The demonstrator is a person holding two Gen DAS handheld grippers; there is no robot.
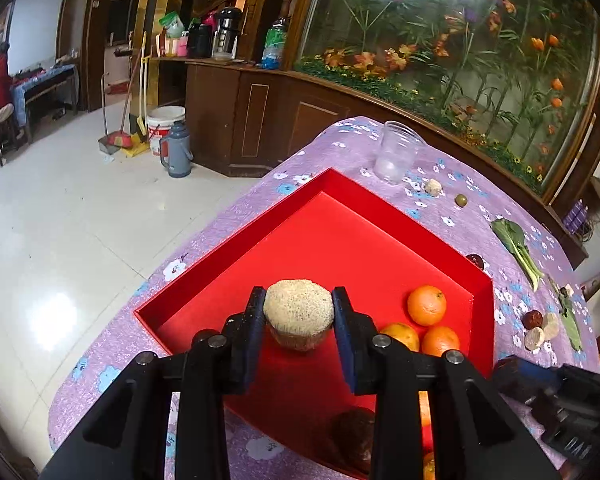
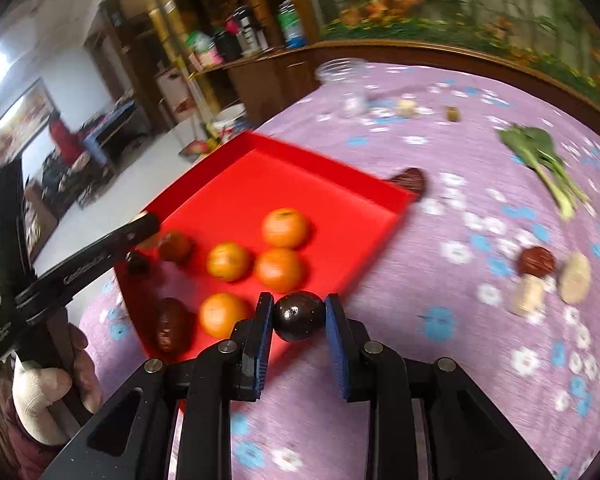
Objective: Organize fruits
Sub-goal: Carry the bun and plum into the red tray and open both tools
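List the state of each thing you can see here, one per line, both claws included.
Left claw: shut on the tan cut fruit, over the tray.
Right claw: shut on the dark round fruit, at the tray's edge.
Red tray: holds oranges and dark fruits.
Plastic cup: upright on the cloth, apparently empty.
Leafy green: lying flat outside the tray.
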